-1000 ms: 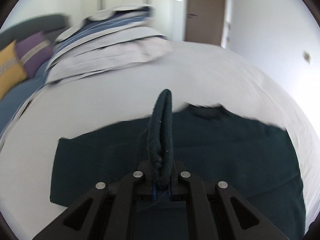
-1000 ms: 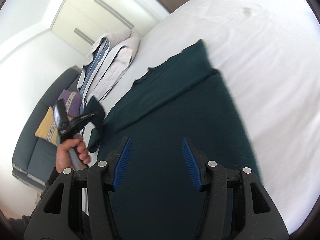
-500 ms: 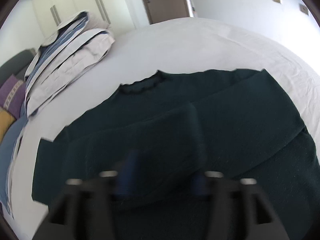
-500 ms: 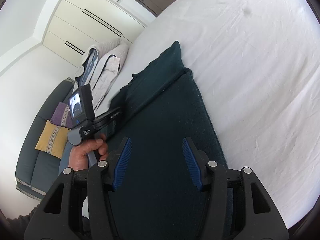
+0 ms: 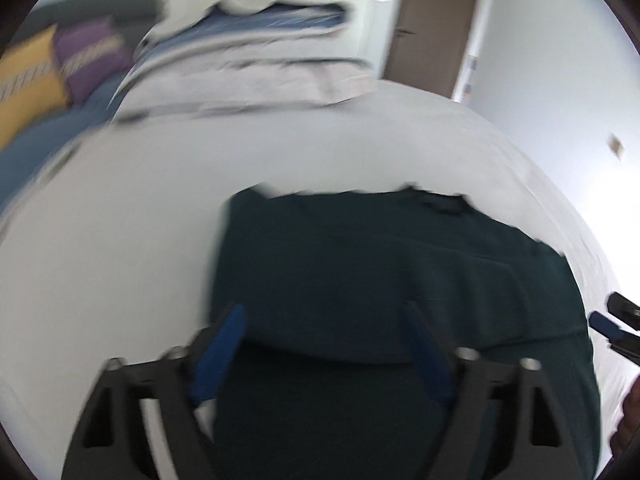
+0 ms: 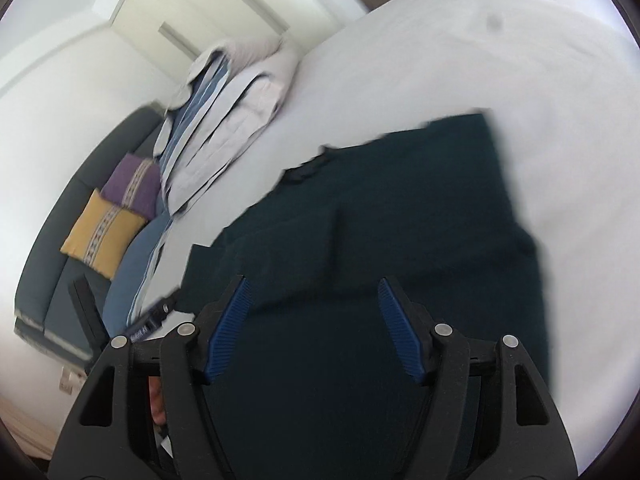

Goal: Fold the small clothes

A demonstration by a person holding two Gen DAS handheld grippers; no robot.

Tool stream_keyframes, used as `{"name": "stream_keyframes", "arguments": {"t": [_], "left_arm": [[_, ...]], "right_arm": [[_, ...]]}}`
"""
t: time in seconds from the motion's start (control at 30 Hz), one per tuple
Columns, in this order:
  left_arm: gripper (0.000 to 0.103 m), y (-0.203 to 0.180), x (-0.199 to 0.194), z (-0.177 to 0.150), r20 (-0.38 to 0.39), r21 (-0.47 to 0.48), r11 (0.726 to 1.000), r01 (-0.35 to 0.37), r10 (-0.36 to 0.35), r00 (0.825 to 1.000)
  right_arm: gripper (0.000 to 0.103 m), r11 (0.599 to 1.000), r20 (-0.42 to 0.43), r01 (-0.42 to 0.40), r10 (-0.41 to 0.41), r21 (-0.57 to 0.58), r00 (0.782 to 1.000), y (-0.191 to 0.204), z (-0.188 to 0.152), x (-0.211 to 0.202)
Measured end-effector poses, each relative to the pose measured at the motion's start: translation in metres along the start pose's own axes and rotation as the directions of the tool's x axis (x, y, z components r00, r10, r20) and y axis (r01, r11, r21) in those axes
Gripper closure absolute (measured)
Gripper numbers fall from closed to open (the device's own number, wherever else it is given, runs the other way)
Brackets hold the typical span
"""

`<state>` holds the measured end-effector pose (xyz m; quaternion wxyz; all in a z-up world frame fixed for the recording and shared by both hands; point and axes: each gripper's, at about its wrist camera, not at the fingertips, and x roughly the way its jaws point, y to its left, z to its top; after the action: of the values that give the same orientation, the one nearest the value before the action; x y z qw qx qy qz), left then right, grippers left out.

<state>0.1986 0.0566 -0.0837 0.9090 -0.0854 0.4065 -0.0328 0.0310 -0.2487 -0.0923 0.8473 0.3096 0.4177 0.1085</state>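
A dark green sweater (image 5: 380,280) lies flat on the white bed (image 5: 160,200), with both sleeves folded in across its body; it also shows in the right wrist view (image 6: 400,220). My left gripper (image 5: 326,320) is open and empty, held over the sweater's lower left part. My right gripper (image 6: 314,296) is open and empty above the sweater's lower middle. The right gripper's tip (image 5: 604,324) shows at the right edge of the left wrist view, and part of the left gripper (image 6: 148,324) at the lower left of the right wrist view. Both views are motion-blurred.
A stack of folded pale and blue-striped bedding (image 6: 224,120) lies at the head of the bed. A dark sofa with yellow (image 6: 102,236) and purple cushions stands beside the bed. A brown door (image 5: 432,28) is at the back.
My left gripper has let go of the sleeve, opened and drawn back to the sweater's left side. The sleeve now lies folded across the body. My right gripper has turned towards the sweater's middle.
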Motion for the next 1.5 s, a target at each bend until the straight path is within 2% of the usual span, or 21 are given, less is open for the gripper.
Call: {"name": "stream_keyframes", "arguments": {"t": [0.03, 0.1, 0.17, 0.23, 0.27, 0.33, 0.37, 0.4, 0.43, 0.5, 0.63, 0.73, 0.93, 1.2, 1.23, 1.37, 1.43, 1.5], "left_arm": [[0.037, 0.020, 0.004, 0.002, -0.014, -0.050, 0.999, 0.006, -0.007, 1.000], [0.038, 0.049, 0.007, 0.005, -0.020, -0.112, 0.994, 0.006, -0.008, 1.000], [0.038, 0.072, 0.010, 0.008, -0.016, -0.159, 0.987, 0.004, -0.007, 1.000], [0.038, 0.084, 0.012, 0.010, -0.011, -0.186, 0.983, -0.001, -0.001, 1.000], [0.038, 0.093, 0.015, 0.011, -0.013, -0.201, 0.980, -0.004, 0.001, 1.000], [0.038, 0.104, 0.019, 0.014, -0.013, -0.220, 0.976, -0.003, 0.000, 1.000], [0.038, 0.109, 0.021, 0.014, -0.018, -0.228, 0.974, -0.002, -0.002, 1.000], [0.038, 0.110, 0.024, 0.016, -0.023, -0.230, 0.973, 0.000, -0.006, 1.000], [0.038, 0.112, 0.029, 0.017, -0.034, -0.233, 0.972, 0.001, -0.009, 0.999], [0.038, 0.115, 0.032, 0.017, -0.043, -0.244, 0.970, 0.010, -0.021, 0.999], [0.038, 0.110, 0.036, 0.021, -0.046, -0.244, 0.970, 0.018, -0.030, 0.998], [0.038, 0.105, 0.040, 0.026, -0.046, -0.231, 0.973, 0.011, -0.023, 0.999], [0.038, 0.100, 0.063, 0.036, -0.093, -0.228, 0.974, -0.012, -0.009, 0.996], [0.038, 0.094, 0.099, 0.064, -0.142, -0.194, 0.980, -0.043, 0.016, 0.990], [0.040, 0.091, 0.106, 0.067, -0.154, -0.184, 0.982, -0.046, 0.018, 0.988], [0.064, 0.082, 0.122, 0.074, -0.174, -0.124, 0.990, -0.072, 0.050, 0.984], [0.071, 0.077, 0.127, 0.077, -0.175, -0.077, 0.993, -0.084, 0.069, 0.982], [0.073, 0.076, 0.130, 0.075, -0.168, -0.054, 0.994, -0.091, 0.081, 0.982]], "right_arm": [[0.038, 0.999, -0.023, 0.040, -0.040, -0.006, 0.999, 0.006, 0.011, 0.024], [0.038, 0.997, -0.067, 0.075, -0.077, -0.033, 0.995, 0.013, 0.024, 0.054], [0.039, 0.986, -0.113, 0.157, -0.162, -0.048, 0.980, 0.013, 0.033, 0.087], [0.045, 0.972, -0.179, 0.225, -0.233, -0.062, 0.956, 0.009, 0.036, 0.116], [0.053, 0.965, -0.186, 0.251, -0.260, -0.072, 0.948, 0.007, 0.035, 0.123], [0.059, 0.958, -0.170, 0.274, -0.285, -0.084, 0.944, 0.006, 0.036, 0.127], [0.066, 0.958, -0.170, 0.275, -0.284, -0.078, 0.943, 0.006, 0.037, 0.128], [0.085, 0.959, -0.174, 0.272, -0.282, -0.081, 0.943, 0.006, 0.039, 0.128], [0.095, 0.960, -0.186, 0.263, -0.276, -0.095, 0.943, 0.007, 0.039, 0.129], [0.099, 0.954, -0.166, 0.270, -0.289, -0.130, 0.943, 0.015, 0.040, 0.124], [0.101, 0.949, -0.101, 0.252, -0.274, -0.187, 0.956, 0.031, 0.049, 0.100], [0.101, 0.948, -0.080, 0.263, -0.280, -0.178, 0.957, 0.028, 0.057, 0.089], [0.101, 0.943, -0.137, 0.296, -0.317, -0.155, 0.939, -0.002, 0.049, 0.102], [0.101, 0.957, -0.117, 0.266, -0.279, -0.117, 0.953, -0.015, 0.046, 0.094], [0.101, 0.958, -0.111, 0.263, -0.276, -0.112, 0.955, -0.016, 0.047, 0.092], [0.101, 0.959, -0.104, 0.265, -0.274, -0.097, 0.956, -0.022, 0.047, 0.093], [0.101, 0.958, -0.091, 0.273, -0.281, -0.084, 0.956, -0.027, 0.046, 0.090], [0.101, 0.954, -0.081, 0.291, -0.296, -0.068, 0.952, -0.032, 0.045, 0.088]]}}
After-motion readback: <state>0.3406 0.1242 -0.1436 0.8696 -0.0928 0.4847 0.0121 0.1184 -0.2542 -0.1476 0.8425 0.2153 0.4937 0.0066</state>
